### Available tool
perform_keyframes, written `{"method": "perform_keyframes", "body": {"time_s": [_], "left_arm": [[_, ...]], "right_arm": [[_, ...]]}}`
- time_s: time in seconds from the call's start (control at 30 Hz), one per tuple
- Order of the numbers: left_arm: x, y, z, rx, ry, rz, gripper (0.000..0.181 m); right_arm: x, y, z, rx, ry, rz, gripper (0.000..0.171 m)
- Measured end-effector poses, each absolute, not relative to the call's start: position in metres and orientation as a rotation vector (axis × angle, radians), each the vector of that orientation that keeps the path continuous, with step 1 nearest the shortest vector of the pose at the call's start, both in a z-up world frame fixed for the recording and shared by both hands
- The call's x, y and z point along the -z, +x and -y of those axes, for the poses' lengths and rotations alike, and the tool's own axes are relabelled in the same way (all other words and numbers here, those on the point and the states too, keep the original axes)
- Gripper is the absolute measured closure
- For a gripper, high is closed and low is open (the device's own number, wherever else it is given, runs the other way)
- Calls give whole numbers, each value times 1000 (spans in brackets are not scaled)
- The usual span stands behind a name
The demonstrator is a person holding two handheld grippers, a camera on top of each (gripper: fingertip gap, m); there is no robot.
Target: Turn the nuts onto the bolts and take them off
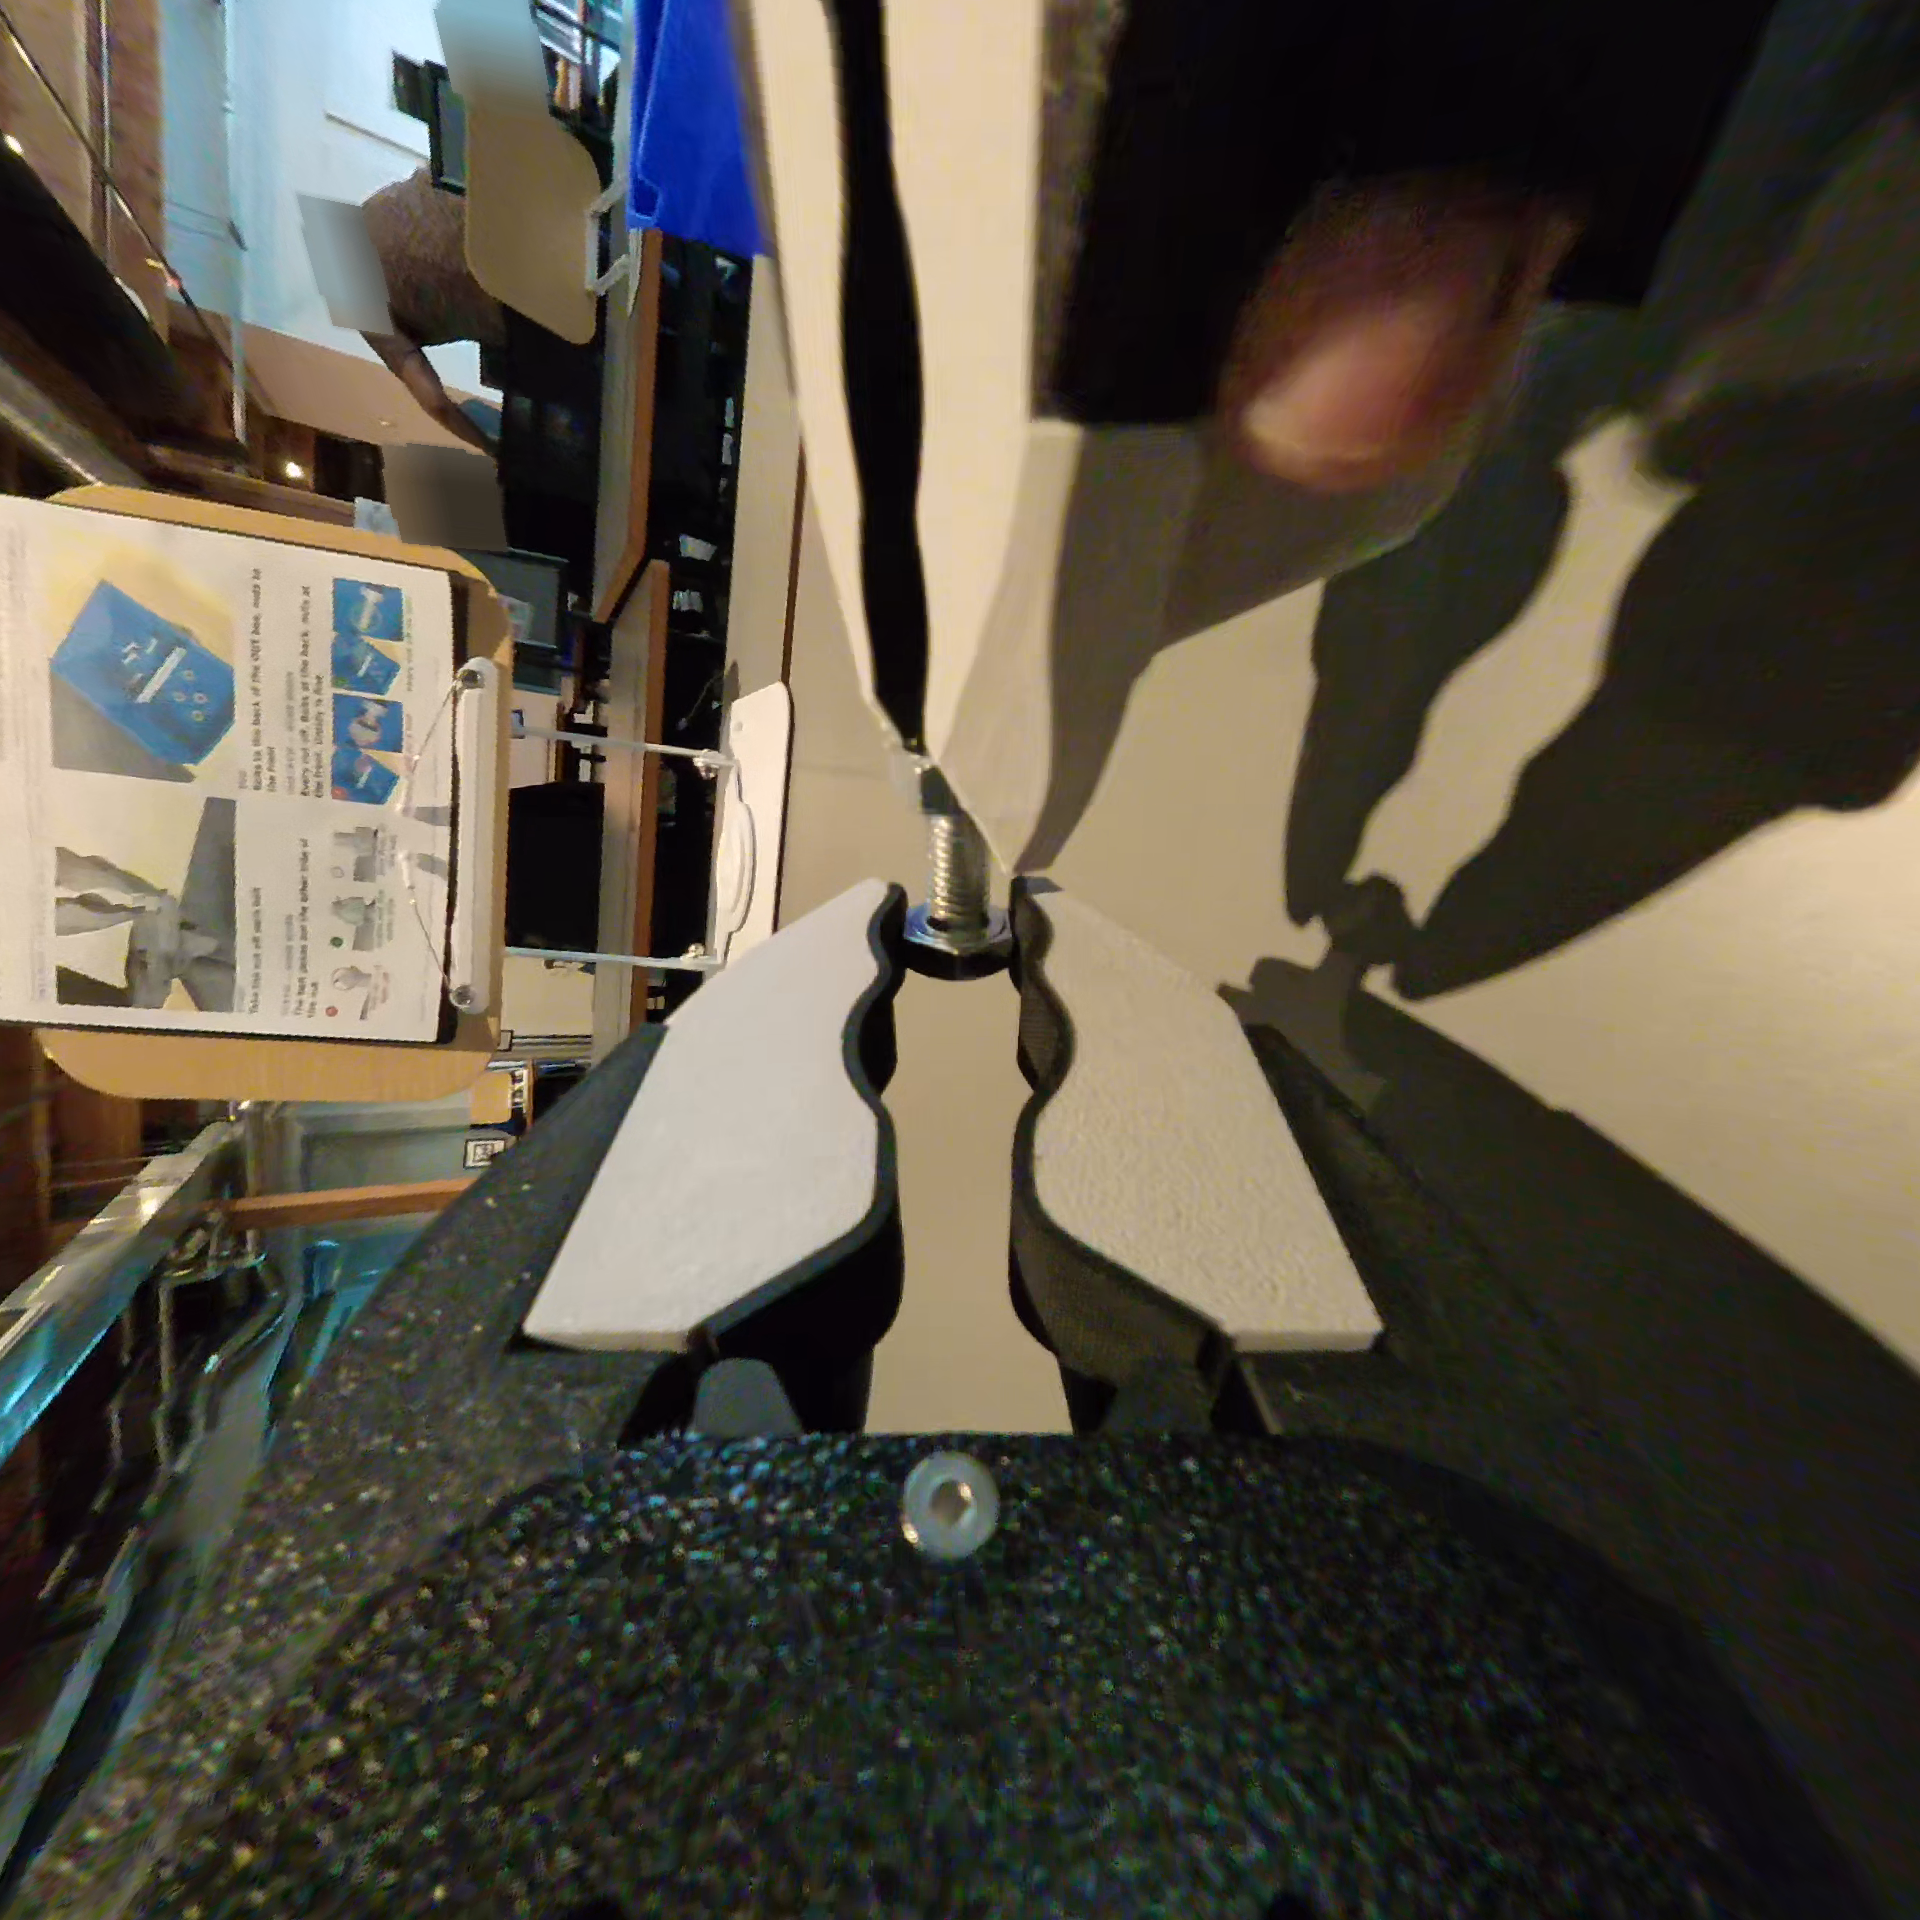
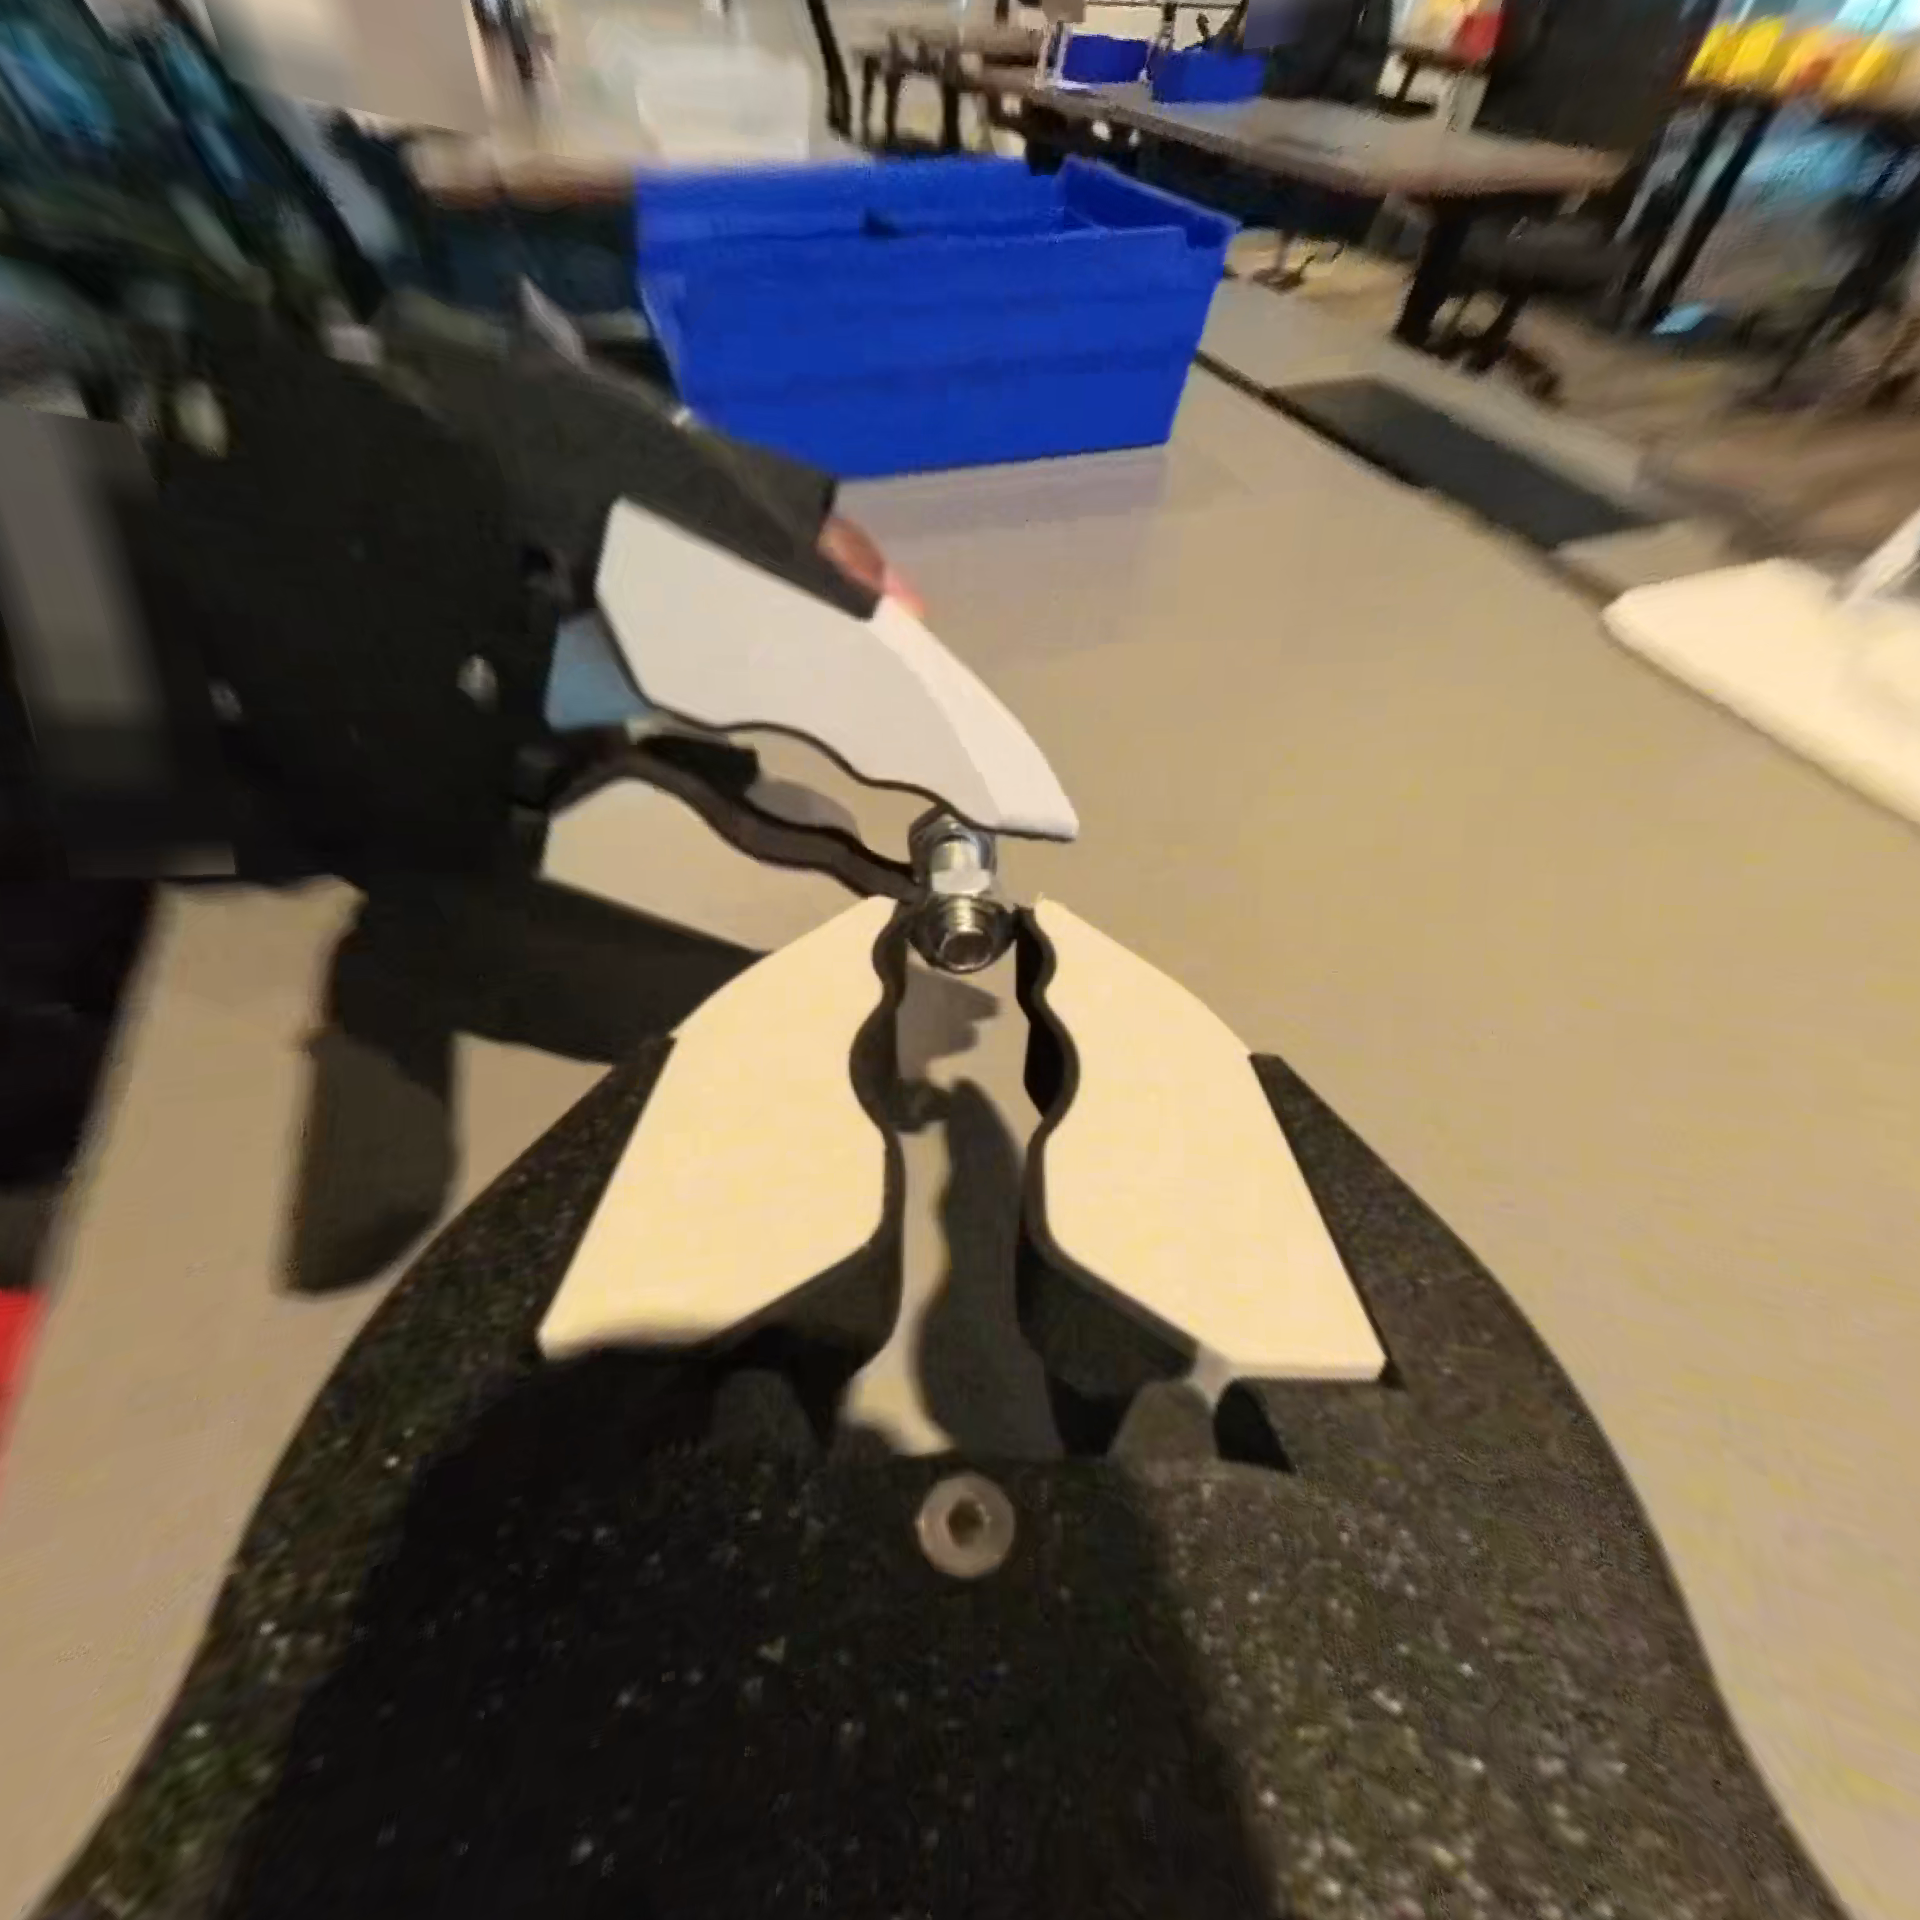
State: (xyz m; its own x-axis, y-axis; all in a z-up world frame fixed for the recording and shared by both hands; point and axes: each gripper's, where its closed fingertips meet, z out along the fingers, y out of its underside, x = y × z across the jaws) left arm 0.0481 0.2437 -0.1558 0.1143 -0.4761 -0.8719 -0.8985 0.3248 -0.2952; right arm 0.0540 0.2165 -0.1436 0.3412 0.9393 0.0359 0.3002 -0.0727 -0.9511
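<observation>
The right tool [image 2: 961, 920] pinches the bolt [image 2: 961, 940] at its end; the left tool [image 1: 956, 925], clamped on the nut [image 1: 956, 930], meets it crosswise, both held in the air above the desk [image 2: 1351, 831]. If either grip slips, or the threads cross through misalignment, the pieces could drop. A blue bin [image 2: 914, 301] sits toward the desk's far edge, well clear; nothing obstructs.

The threaded bolt [image 1: 948, 871] and hex nut [image 2: 961, 876] look like bright glossy metal, the gripper's fingers [image 1: 748, 1122] matt white over speckled, rough black plastic, the bin [image 2: 914, 312] smooth blue plastic.
</observation>
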Motion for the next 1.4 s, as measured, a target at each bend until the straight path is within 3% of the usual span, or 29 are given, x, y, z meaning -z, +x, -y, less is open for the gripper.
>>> {"method": "perform_keyframes", "body": {"time_s": [0.17, 0.3, 0.5, 0.67, 0.8, 0.87, 1.2, 1.4], "left_arm": [[157, 49, -243, -423, -1348, -1507, 163], [158, 51, -241, -332, -1376, -1503, 163], [161, 59, -231, -114, -1404, -1524, 163], [164, 62, -226, -55, -1399, -1566, 163], [164, 63, -226, -102, -1373, -1583, 163], [165, 60, -230, -157, -1378, -1574, 163], [147, 44, -248, -446, -1336, -1449, 163], [148, 42, -250, -449, -1353, -1446, 163]], "right_arm": [[138, 54, -215, -1146, -1631, 1029, 150], [134, 61, -215, -819, -1455, 1215, 131], [131, 67, -205, -323, -1120, 1442, 130], [137, 64, -202, -303, -1096, 1487, 133], [142, 62, -205, -259, -1121, 1480, 151], [143, 60, -209, -243, -1167, 1448, 151], [135, 48, -222, -746, -1593, 992, 150], [130, 58, -224, -601, -1426, 1146, 114]]}}
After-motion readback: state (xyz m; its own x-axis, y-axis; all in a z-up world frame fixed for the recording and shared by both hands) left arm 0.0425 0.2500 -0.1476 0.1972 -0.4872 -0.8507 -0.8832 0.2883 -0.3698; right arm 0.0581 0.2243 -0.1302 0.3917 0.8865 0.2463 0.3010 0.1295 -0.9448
